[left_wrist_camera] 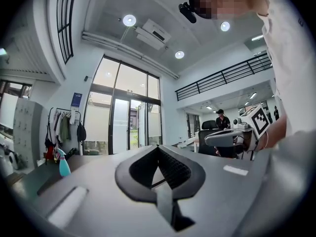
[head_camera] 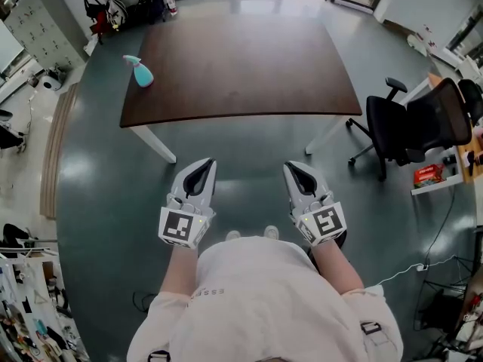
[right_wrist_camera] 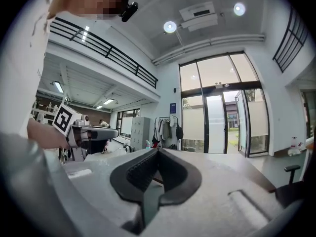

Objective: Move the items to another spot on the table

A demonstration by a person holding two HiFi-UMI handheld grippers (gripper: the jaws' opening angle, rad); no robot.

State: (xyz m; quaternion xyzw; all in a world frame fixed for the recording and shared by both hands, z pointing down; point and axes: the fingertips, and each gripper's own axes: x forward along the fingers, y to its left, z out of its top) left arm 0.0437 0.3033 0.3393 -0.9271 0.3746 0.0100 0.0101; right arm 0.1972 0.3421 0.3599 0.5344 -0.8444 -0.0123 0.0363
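Observation:
A teal spray bottle (head_camera: 138, 71) stands near the left end of the dark brown table (head_camera: 249, 74); it also shows far off in the left gripper view (left_wrist_camera: 64, 164). Both grippers hang level in front of the person, short of the table's near edge and apart from everything on it. My left gripper (head_camera: 202, 169) is shut with nothing between its jaws, whose tips meet in its own view (left_wrist_camera: 158, 148). My right gripper (head_camera: 296, 170) is shut and empty too, tips together (right_wrist_camera: 158, 151). Each gripper shows in the other's view: the right one (left_wrist_camera: 231, 138), the left one (right_wrist_camera: 92, 132).
A black office chair (head_camera: 400, 127) stands right of the table, beside a desk edge with a red box (head_camera: 428, 175). White table legs (head_camera: 155, 144) stand at the near corners. Shelves with clutter line the left wall; glass doors lie beyond the table.

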